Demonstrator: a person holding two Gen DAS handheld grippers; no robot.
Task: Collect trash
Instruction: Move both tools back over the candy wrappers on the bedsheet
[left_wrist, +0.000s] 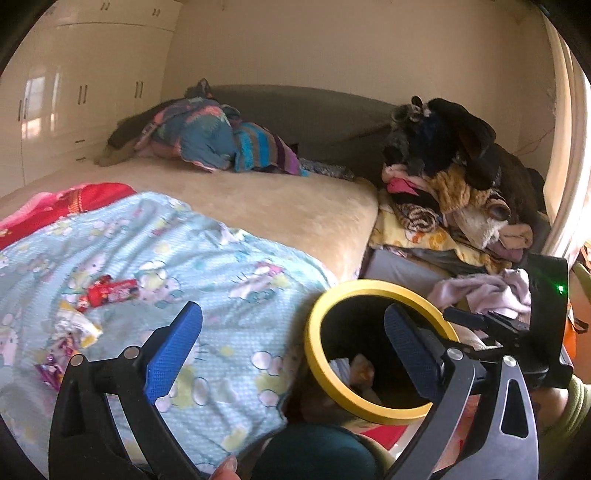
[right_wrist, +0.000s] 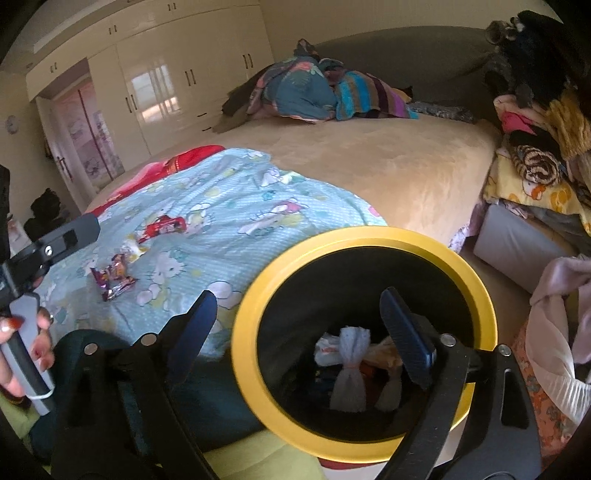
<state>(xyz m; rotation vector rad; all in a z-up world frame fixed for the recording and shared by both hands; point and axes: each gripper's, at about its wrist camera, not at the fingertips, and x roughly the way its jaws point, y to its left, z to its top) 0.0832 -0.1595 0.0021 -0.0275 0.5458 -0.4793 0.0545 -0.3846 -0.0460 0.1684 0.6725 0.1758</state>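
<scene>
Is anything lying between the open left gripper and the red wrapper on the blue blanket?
Nothing visible does: the left gripper is open and empty, and only bare blue blanket separates it from the red wrapper.

My bin (right_wrist: 364, 243) sits at lower centre of the right wrist view, just beside the bed (right_wrist: 388, 166), with tied bags (right_wrist: 349, 373) inside it. Left of the bin, wrappers (right_wrist: 114, 280) lie on the blanket (right_wrist: 236, 206) spread over the bed's near corner. Bundled bedding (right_wrist: 325, 92) lies at the bed's far end, upper centre. A clothes heap (right_wrist: 535, 147) rises at right; cupboards (right_wrist: 166, 81) stand upper left.
</scene>
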